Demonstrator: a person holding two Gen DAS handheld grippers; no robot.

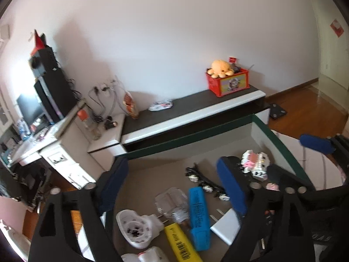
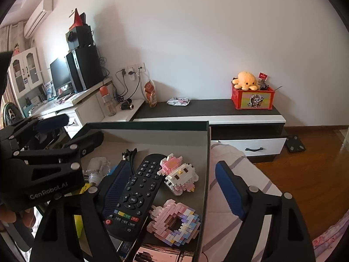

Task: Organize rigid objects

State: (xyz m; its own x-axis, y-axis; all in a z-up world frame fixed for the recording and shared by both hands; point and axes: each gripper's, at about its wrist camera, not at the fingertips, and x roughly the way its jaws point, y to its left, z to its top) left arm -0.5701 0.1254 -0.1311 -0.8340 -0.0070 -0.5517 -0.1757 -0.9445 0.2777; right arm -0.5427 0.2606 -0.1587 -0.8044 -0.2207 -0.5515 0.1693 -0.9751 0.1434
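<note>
I saw a blue marker beside a yellow one bearing a black barcode. My grippers' pads were blue on black arms. The remote was black with red, green, yellow and blue keys. The brick donut mixed pink, white and purple; the crate was red.

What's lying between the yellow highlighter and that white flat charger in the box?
The blue highlighter lies between them: the yellow highlighter on its left, the white charger on its right. The left wrist view shows this.
</note>
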